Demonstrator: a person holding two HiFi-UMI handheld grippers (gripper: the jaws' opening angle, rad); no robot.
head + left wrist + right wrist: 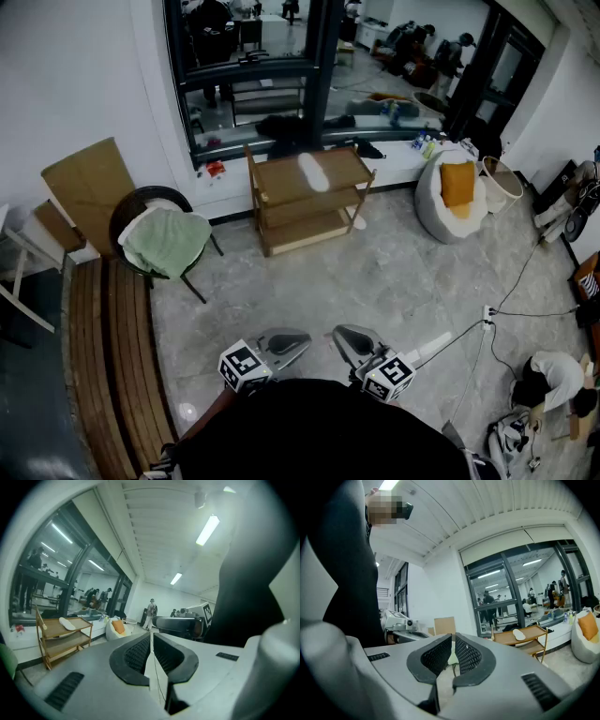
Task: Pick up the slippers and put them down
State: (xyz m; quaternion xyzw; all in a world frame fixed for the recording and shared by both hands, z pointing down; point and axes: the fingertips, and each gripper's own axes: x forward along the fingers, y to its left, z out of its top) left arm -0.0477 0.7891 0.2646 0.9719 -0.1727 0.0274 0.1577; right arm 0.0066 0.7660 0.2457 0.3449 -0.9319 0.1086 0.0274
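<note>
**Legible text.** No lettering, label, brand name, number or sign can be read in any view. The only printed marks are black-and-white square patterns. One is on the marker cube (244,366) of the left gripper (305,339), and one is on the marker cube (389,375) of the right gripper (338,331). These patterns carry no letters or digits. Any print on more distant things is too small to make out.
</note>
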